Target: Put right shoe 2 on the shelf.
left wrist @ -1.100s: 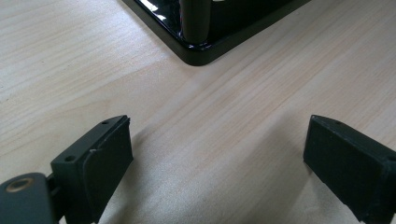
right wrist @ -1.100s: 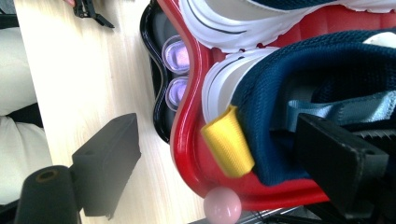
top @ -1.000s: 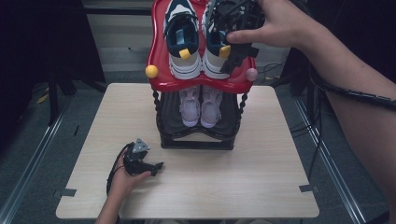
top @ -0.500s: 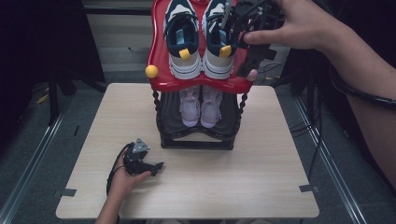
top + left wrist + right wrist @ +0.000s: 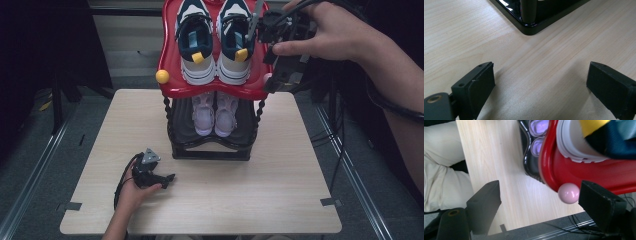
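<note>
A two-tier shoe rack stands at the back middle of the table. Its red top shelf carries a pair of navy and white sneakers. A pair of lilac shoes sits on the black lower tier. A hand holds my right gripper high at the red shelf's right edge, open and with nothing between the jaws. In the right gripper view the right gripper has the shelf's pink ball just inside one jaw, and I cannot tell whether they touch. My left gripper lies open on the table at the front left, and the left gripper faces the rack's base.
A yellow ball caps the red shelf's left corner. The pale wooden table has bare room in front of and beside the rack. Cables hang off the right side. The person's light trousers show past the table's near edge.
The right hand and its gripper have moved right and a little lower in the picture, from above the right sneaker to the shelf's right edge. The left gripper has stayed put.
</note>
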The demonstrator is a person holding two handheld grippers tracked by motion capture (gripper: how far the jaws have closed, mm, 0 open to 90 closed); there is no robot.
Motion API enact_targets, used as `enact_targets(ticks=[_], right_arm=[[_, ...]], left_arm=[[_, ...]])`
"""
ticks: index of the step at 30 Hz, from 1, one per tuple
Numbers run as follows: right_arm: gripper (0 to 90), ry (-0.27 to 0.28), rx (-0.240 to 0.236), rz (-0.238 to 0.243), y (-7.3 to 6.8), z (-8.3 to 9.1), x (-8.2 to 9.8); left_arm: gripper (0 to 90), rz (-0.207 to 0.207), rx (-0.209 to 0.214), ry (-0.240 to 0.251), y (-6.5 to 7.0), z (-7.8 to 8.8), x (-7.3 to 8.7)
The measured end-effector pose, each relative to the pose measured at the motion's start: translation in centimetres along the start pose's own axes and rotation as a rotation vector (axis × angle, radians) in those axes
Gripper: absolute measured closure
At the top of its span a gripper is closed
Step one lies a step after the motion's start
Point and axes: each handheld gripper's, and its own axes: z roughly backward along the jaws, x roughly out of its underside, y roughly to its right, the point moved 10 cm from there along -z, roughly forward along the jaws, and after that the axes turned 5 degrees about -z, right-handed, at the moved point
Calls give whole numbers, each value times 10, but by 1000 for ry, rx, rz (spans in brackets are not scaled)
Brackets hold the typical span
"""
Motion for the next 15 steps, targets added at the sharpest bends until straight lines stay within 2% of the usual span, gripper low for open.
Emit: enact_targets(ticks=[2, 15], right_arm=[[186, 1, -21, -3, -4, -1, 4], [198, -71, -74, -25, -12, -13, 35]], left_arm=[[74, 0, 0, 0, 0, 0, 0], [74, 0, 0, 0, 0, 0, 0]])
